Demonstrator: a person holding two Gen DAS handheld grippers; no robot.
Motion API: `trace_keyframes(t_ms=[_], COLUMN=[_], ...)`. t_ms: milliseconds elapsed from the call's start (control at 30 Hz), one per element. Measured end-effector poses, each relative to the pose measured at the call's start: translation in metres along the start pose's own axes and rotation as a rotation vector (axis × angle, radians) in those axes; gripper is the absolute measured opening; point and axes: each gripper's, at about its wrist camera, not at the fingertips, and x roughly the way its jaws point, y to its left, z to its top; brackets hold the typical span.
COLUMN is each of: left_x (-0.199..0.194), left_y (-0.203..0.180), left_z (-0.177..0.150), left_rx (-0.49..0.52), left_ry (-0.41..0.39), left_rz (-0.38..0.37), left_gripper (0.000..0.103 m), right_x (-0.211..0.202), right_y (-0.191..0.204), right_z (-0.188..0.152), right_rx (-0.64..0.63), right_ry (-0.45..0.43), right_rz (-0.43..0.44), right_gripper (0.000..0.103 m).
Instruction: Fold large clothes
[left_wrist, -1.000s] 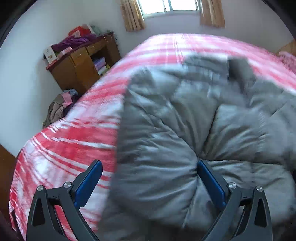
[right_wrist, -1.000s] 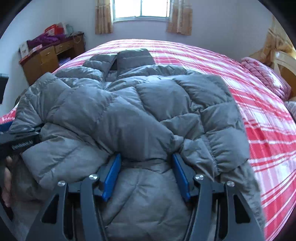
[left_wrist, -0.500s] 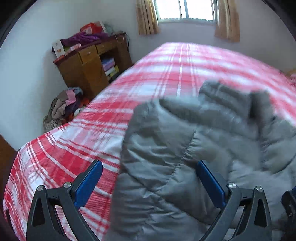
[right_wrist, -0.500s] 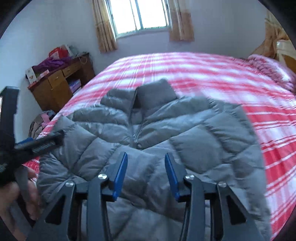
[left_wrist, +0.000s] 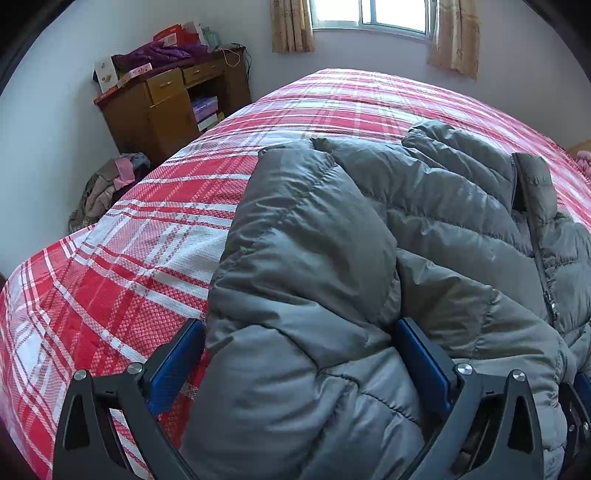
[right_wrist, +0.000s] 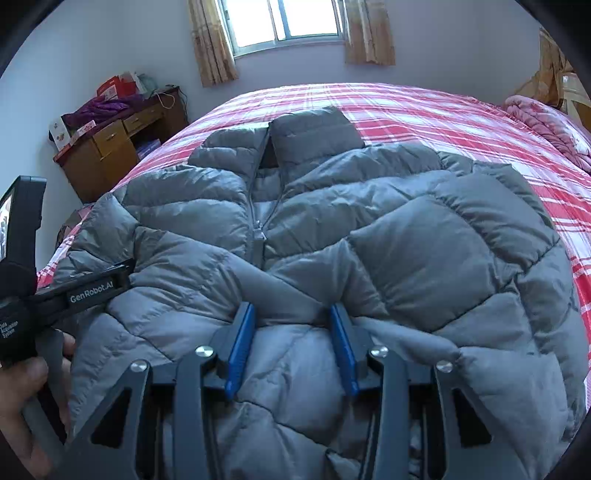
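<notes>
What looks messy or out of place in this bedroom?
A heap of clothes lies dumped on the floor beside the wooden desk, whose top is piled with boxes and purple fabric. The grey puffer jacket lies spread on the bed.

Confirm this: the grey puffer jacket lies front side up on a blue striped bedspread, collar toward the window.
Wrong on the bedspread: it is red and white plaid, not blue striped, as the right wrist view shows. The rest holds: the grey puffer jacket lies front side up, collar toward the window.

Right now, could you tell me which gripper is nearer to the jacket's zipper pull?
Right. The right gripper grips the jacket hem just below the zipper pull; the left gripper clamps the sleeve side, farther off.
</notes>
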Motion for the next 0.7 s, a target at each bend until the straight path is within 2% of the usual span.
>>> trace_keyframes(t_ms=[367,700], left_x=[0.0021,0.0002], left_y=[-0.0013,-0.0021], left_z=[0.0007,0.0009], left_rx=[0.002,0.012], left_ry=[0.001,0.004], left_rz=[0.001,0.004], left_gripper=[0.102,0.102], right_x=[0.0030,0.0025], right_y=[-0.0052,-0.0031], right_z=[0.0001,-0.0009], right_rx=[0.022,0.009], right_ry=[-0.001,-0.004], right_rz=[0.028,0.011], right_gripper=[0.045,0.045])
